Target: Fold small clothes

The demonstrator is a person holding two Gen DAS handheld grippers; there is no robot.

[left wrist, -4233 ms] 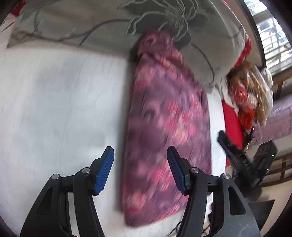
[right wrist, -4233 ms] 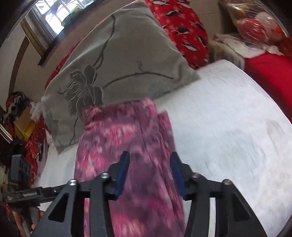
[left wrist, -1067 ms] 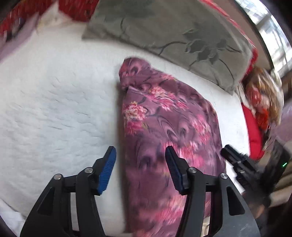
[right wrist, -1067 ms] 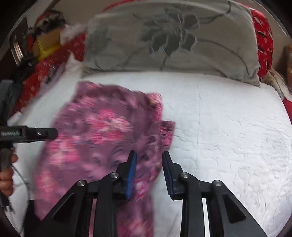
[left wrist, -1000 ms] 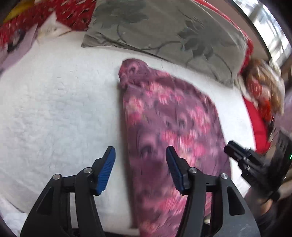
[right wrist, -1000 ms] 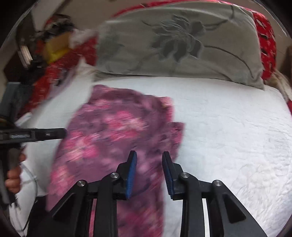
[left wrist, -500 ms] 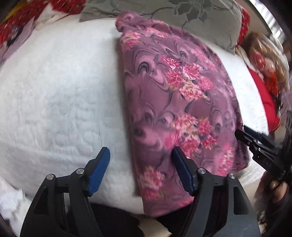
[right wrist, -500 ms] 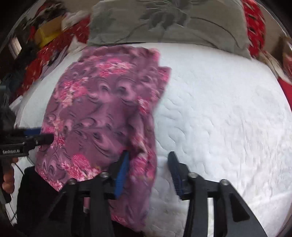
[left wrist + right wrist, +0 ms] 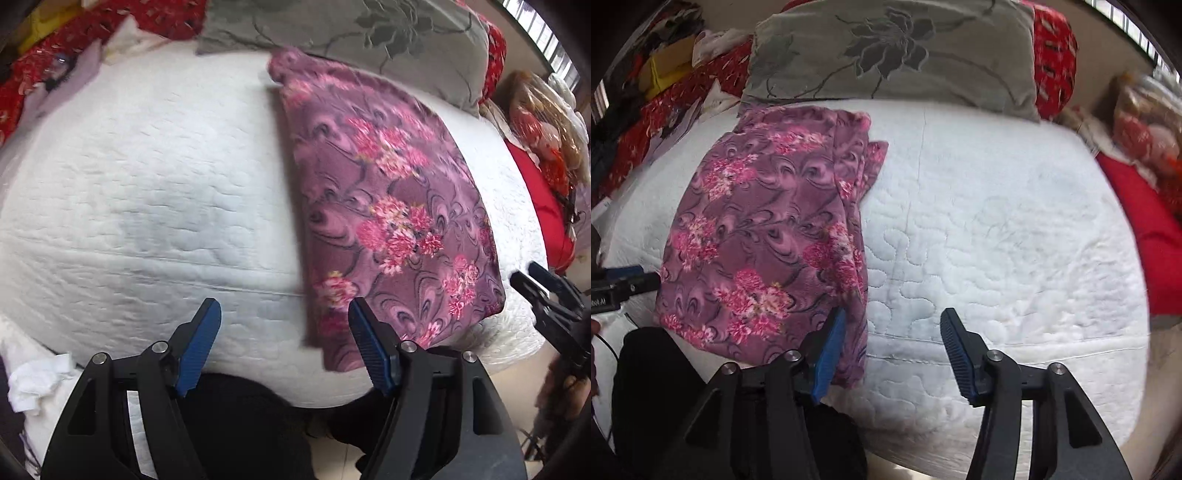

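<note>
A purple garment with pink flowers lies flat on the white quilted bed, folded lengthwise, its near end hanging over the bed's front edge. It also shows in the right wrist view. My left gripper is open and empty, just left of the garment's near corner. My right gripper is open and empty, its left finger at the garment's near right edge. The right gripper's tip shows at the far right of the left wrist view; the left gripper's tip shows at the left edge of the right wrist view.
A grey flowered pillow lies at the head of the bed behind the garment. Red patterned bedding and clutter sit to the left, a red cushion and soft toys to the right. Dark trousers show below the bed edge.
Both grippers have drawn back toward the bed's front edge and opened wider. The garment now lies flat and still on the bed.
</note>
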